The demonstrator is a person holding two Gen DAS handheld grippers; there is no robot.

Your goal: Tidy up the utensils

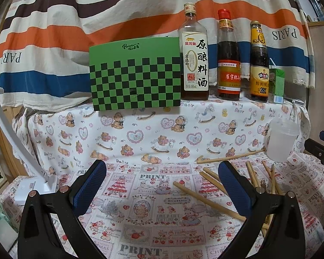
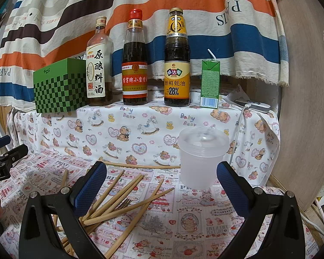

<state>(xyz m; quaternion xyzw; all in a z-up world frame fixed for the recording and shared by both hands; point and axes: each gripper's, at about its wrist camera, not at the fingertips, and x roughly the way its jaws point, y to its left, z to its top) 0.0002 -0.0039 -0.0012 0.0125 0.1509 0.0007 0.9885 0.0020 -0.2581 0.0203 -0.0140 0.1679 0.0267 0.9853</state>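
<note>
The right claw [image 2: 162,179] is open wide and holds nothing, low over the picture-print cloth [image 2: 194,220]. A pile of thin bamboo chopsticks [image 2: 127,196] lies between its blue fingers, partly hidden behind the left one. A small metal fork [image 2: 125,202] peeks out, hard to see. The cloudy plastic cup [image 2: 201,159] stands just ahead, by the right finger. The left claw [image 1: 162,179] is wide and empty too, chopsticks by its right finger.

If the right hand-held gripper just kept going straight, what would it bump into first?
Probably the translucent plastic cup, standing just right of the line between the open right hand-held gripper fingers; depth is hard to judge, so it might slip past toward the cloth-draped shelf front.
</note>
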